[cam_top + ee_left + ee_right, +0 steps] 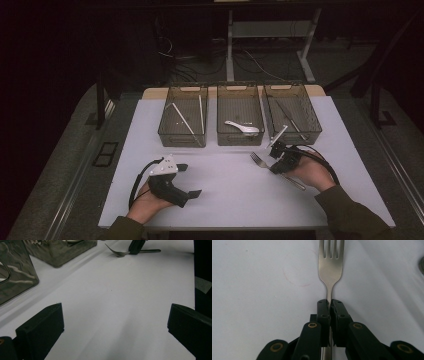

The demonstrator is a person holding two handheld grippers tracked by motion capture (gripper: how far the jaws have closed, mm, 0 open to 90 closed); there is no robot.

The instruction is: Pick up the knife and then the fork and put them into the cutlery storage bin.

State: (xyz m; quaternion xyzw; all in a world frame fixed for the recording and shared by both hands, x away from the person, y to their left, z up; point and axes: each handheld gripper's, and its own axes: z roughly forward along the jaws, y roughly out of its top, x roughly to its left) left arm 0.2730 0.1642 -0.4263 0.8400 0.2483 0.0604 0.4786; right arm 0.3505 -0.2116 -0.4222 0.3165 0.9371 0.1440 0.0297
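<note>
1. My right gripper point(329, 305) is clamped on the neck of the fork point(331, 262), which lies on the white table point(225, 195) before the bins.
2. The fork looks stiff, light, slippery; I judge the neck a good hold.
3. My left gripper point(115, 322) stands apart, holding nothing.

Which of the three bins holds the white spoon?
The middle bin; the white spoon lies in it, while the bins beside it hold thin sticks.

The white worktop point(220, 200) carries three smoked plastic bins point(240, 121) (side by side along its far edge) and a fork point(260, 160).
</note>
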